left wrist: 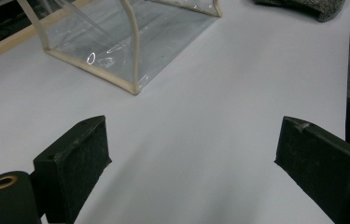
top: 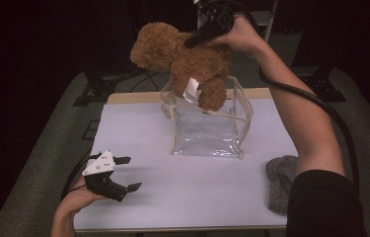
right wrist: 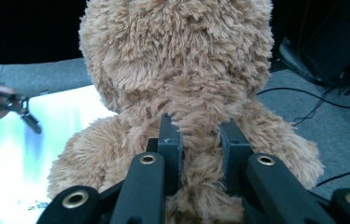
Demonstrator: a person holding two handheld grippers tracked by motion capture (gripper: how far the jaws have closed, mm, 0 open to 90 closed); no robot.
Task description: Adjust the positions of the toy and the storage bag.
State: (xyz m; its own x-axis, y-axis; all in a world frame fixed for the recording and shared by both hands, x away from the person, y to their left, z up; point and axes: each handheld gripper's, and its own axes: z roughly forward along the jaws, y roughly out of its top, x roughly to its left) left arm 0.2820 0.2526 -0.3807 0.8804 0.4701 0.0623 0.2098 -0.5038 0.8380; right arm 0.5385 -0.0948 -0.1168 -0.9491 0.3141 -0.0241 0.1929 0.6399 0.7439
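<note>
— Where's the bear (top: 182, 57)?
— Above the clear bag (top: 207, 123), right gripper (right wrist: 200, 144) clamped on its back.
— The left gripper (top: 129, 173)?
— Low over the table (top: 197, 187), jaws apart, holding nothing.

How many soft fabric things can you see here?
2: a brown teddy bear held above the clear bag by the right tool, and a grey knitted piece at the table's right edge.

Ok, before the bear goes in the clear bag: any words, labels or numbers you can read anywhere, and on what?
None readable.
White tag on the teddy bear: any print on it is too small and blurred.
Clear bag: no print visible.
Table near the bear in the right gripper view: a faint dark mark, too blurred to read.
</note>
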